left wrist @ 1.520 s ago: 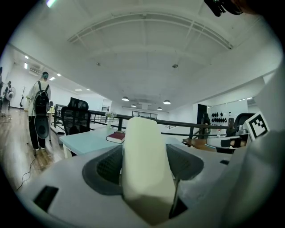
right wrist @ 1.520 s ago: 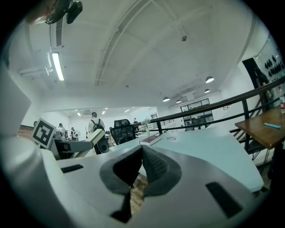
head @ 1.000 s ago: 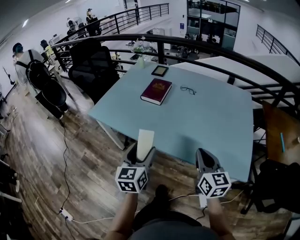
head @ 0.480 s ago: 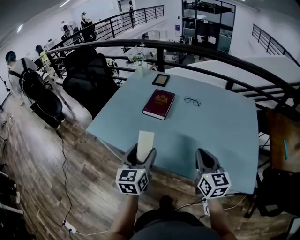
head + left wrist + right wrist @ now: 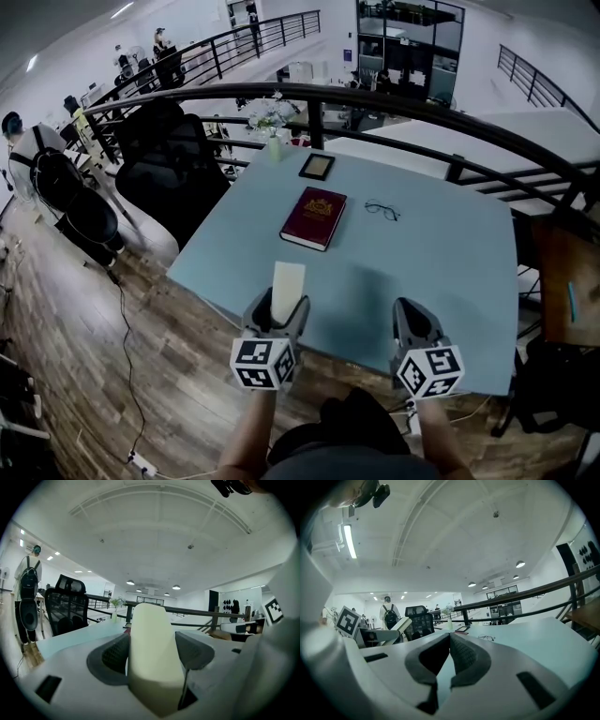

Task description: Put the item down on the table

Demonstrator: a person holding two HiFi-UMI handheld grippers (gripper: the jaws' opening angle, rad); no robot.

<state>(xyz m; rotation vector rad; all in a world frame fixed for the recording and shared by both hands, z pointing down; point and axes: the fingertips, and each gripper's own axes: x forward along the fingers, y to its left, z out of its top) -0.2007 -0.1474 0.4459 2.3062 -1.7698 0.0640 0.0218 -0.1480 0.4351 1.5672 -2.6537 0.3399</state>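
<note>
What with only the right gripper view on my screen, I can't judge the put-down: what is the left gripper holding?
Observer: The left gripper is shut on a cream block that stands upright between its jaws.
Operator: Is it over the table?
Observer: In the head view the block's top overlaps the table's near edge, while the gripper's body shows against the wooden floor.
Operator: Anything ahead of it?
Observer: From above, a dark red book lies farther along the table, apart from the block.
</note>
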